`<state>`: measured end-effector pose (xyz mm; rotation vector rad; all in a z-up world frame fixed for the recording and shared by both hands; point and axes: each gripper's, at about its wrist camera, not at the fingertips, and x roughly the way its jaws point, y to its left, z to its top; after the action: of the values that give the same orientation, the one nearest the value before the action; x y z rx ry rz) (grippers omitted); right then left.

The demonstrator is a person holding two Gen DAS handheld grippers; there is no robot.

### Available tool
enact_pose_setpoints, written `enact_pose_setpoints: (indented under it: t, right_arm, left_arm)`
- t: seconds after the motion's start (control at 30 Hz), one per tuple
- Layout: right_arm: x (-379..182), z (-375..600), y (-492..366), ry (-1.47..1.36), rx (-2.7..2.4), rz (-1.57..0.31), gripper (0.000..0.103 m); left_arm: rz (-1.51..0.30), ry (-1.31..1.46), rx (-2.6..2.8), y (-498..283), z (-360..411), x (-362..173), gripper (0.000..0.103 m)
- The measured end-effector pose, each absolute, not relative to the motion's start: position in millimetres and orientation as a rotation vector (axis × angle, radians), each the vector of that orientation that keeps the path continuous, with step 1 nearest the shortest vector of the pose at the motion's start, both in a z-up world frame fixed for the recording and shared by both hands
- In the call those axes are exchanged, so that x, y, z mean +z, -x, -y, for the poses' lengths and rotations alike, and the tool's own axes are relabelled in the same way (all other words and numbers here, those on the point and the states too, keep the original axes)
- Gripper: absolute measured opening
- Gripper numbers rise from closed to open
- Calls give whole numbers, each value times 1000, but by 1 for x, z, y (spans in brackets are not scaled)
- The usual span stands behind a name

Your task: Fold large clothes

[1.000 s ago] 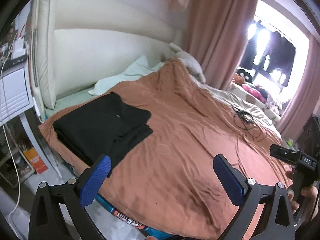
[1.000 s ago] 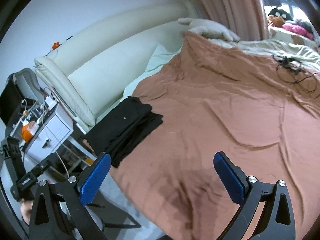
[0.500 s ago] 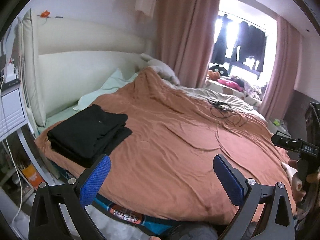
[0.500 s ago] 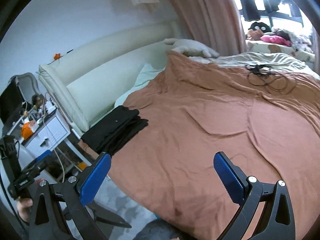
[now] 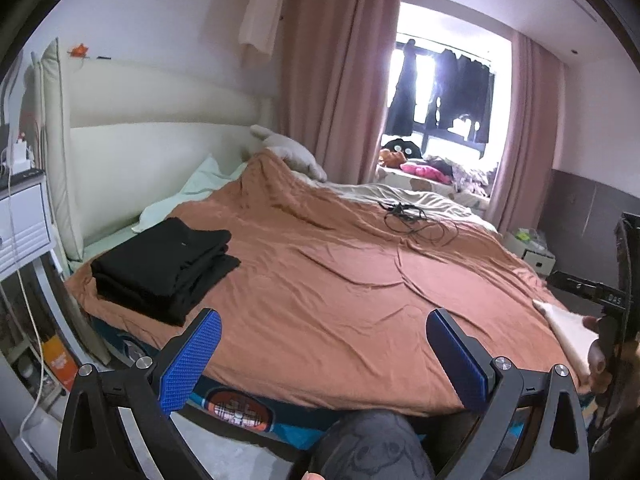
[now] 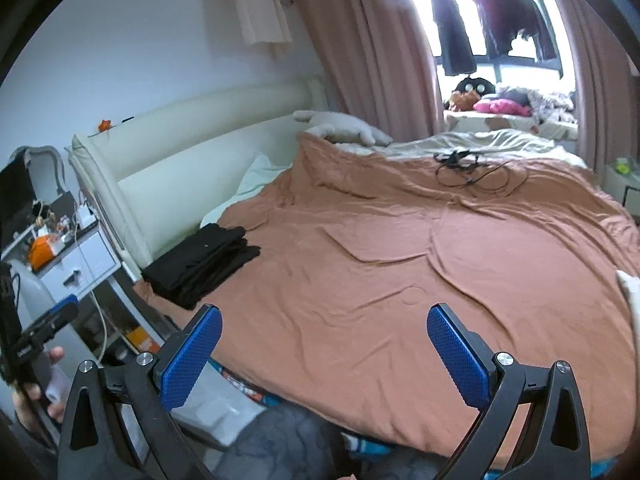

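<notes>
Item one, the folded black clothes (image 5: 164, 264): we record a neat rectangular stack of soft, matte fabric lying on the near left corner of the bed (image 5: 340, 292), close to the cream padded headboard (image 5: 160, 148). It sits beyond and left of our left tool (image 5: 324, 356), well apart from it, touching neither finger.

Item two, the left tool: fingers spread wide apart, blue dimpled pads (image 5: 192, 360) on black frames, holding nothing.

Item three, the right tool (image 6: 324, 356): likewise spread wide and empty; the same black stack (image 6: 200, 264) lies ahead and to its left, apart from it.

Item four, the bed cover: rust-brown cloth, smooth with shallow wrinkles. A tangle of thin black cable (image 5: 416, 220) rests on its far side.

Item five, a pale folded cloth (image 5: 568, 332) at the right edge of the bed, beside the hand (image 5: 600, 352) gripping the right tool's handle.
</notes>
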<state>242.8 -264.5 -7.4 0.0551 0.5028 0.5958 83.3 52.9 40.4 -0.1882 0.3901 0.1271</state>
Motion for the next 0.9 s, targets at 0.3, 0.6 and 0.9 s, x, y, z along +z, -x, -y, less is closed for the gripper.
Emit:
enact_pose_setpoints:
  t: [0.3,0.6,0.9]
  right_arm:
    - [-29,291,-191,-9,537,-448,103]
    - [-53,292,-160,-23,511,-415,103]
    - [-70,286,-154,-61,525,-431,103]
  left_arm:
    - [-341,176,108,-49,-38,22,103]
    - [-338,98,91,-28,-12,-2,103]
    - [-352,123,84,-27,-8,-20,103]
